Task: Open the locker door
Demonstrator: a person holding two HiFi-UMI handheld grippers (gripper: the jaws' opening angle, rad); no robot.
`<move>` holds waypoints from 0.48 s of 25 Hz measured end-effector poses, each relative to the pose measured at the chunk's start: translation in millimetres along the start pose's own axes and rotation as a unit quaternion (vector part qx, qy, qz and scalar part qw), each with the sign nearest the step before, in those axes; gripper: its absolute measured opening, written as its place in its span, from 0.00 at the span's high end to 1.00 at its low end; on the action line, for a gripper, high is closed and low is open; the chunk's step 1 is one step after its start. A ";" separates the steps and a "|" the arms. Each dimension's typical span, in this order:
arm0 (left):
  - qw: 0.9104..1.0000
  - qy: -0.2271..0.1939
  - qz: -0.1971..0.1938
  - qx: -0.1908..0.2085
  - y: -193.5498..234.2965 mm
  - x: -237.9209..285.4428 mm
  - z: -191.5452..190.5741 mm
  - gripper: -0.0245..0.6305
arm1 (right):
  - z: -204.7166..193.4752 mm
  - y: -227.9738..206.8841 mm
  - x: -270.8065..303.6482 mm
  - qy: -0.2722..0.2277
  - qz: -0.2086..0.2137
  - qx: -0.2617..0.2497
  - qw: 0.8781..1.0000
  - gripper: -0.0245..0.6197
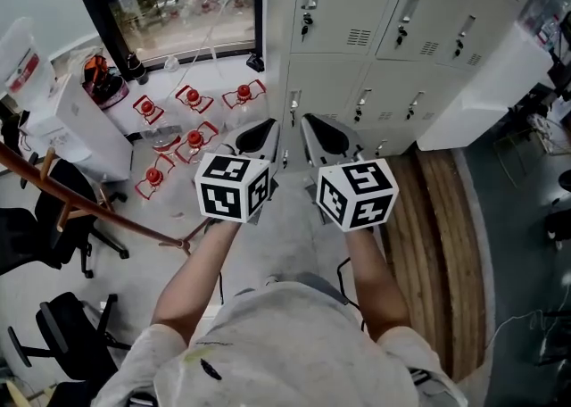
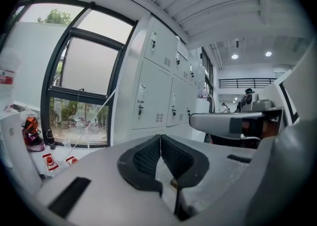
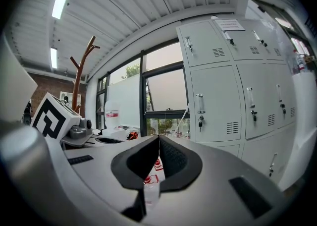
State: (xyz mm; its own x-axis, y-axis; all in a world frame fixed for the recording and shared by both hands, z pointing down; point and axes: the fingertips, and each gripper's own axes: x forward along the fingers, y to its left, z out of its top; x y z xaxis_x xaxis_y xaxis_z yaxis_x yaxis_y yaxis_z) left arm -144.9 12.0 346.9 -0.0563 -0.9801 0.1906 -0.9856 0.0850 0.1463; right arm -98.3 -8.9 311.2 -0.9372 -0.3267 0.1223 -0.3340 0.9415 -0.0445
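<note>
A bank of grey lockers (image 1: 384, 30) stands ahead, every door closed, each with a handle and a key lock such as the one on the left door (image 1: 309, 4). The lockers also show in the left gripper view (image 2: 153, 96) and the right gripper view (image 3: 213, 101). I hold both grippers side by side in front of me, well short of the lockers and touching nothing. My left gripper (image 1: 268, 136) (image 2: 160, 138) is shut with nothing between its pads. To its right, my right gripper (image 1: 310, 128) (image 3: 158, 139) is likewise shut and empty.
Several clear water jugs with red caps (image 1: 192, 97) lie on the floor left of the lockers, below a window (image 1: 178, 4). Black office chairs (image 1: 53, 218) and a wooden coat stand (image 1: 98, 209) are at the left. A white cabinet (image 1: 482, 84) stands at the right, by a wooden floor strip (image 1: 428, 218).
</note>
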 end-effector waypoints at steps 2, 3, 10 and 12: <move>1.000 -0.003 0.001 0.005 3.5 6.8 4.7 0.95 | 1.5 -3.8 7.8 -0.002 0.002 0.000 1.000 0.95; 1.000 -0.004 0.001 0.007 5.3 10.8 6.3 0.95 | 2.0 -6.4 12.0 -0.003 0.003 0.000 1.000 0.95; 1.000 -0.002 0.008 0.008 24.9 51.9 10.5 0.95 | 2.7 -31.9 49.9 -0.008 0.017 -0.001 1.000 0.95; 1.000 -0.003 0.013 0.009 31.6 66.4 13.0 0.95 | 3.4 -41.6 63.5 -0.008 0.022 -0.003 1.000 0.95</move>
State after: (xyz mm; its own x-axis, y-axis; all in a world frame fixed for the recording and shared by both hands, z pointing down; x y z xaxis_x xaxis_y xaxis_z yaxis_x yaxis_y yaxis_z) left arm -181.9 -52.6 351.6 -0.0828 -0.9788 0.1874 -0.9865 0.1071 0.1238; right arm -144.2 -69.1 317.4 -0.9526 -0.2858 0.1041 -0.2914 0.9556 -0.0428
